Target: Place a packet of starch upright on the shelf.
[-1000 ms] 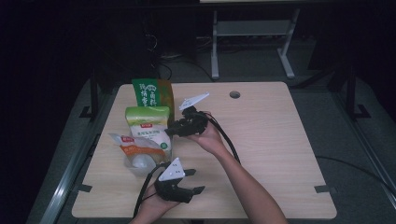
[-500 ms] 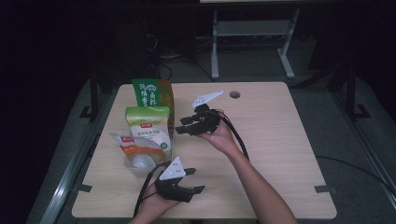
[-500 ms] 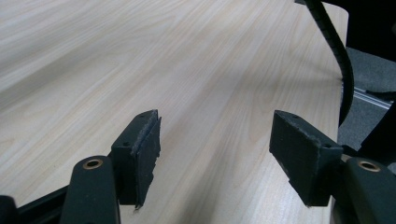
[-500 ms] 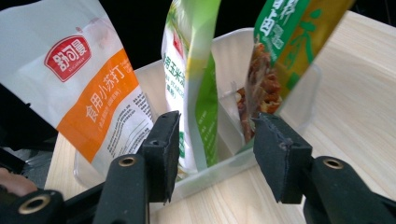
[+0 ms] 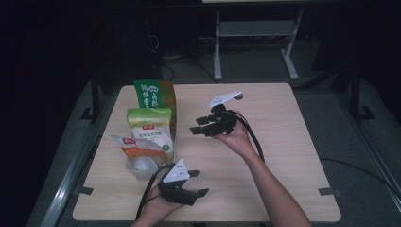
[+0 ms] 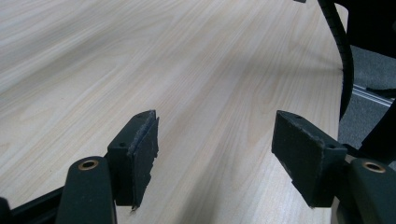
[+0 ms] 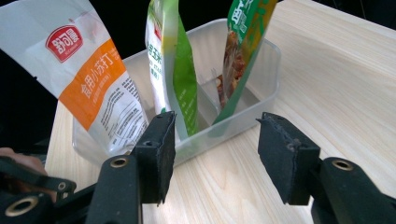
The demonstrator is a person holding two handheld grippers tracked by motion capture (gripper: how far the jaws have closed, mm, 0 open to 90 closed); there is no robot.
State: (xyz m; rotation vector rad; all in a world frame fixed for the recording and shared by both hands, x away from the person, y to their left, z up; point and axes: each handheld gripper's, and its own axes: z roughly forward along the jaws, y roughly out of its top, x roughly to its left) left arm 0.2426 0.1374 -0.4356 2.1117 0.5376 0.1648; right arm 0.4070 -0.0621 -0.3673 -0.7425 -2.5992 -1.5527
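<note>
A clear plastic bin [image 7: 243, 116] stands at the table's left with three pouches upright in it: an orange-and-white one [image 5: 137, 147], a light green one [image 5: 150, 127] and a dark green one [image 5: 153, 92]. My right gripper [image 5: 198, 125] hovers just right of the bin, pointing at it. Its jaws have just been opening, and nothing is between them. In the right gripper view the open gripper [image 7: 215, 126] faces the orange pouch [image 7: 88, 79], the light green pouch [image 7: 175, 70] and the dark green pouch [image 7: 243, 42]. My left gripper [image 5: 198, 183] rests open near the front edge, over bare wood [image 6: 215, 126].
The light wooden table [image 5: 283, 156] has free room across its middle and right. A metal stand [image 5: 255, 28] is on the floor behind it. The right gripper's black cable [image 6: 343, 60] hangs at the right of the left gripper view.
My right gripper has drawn back to the right, away from the pouches, and risen a little, with its jaws spreading wider. The left gripper has stayed put.
</note>
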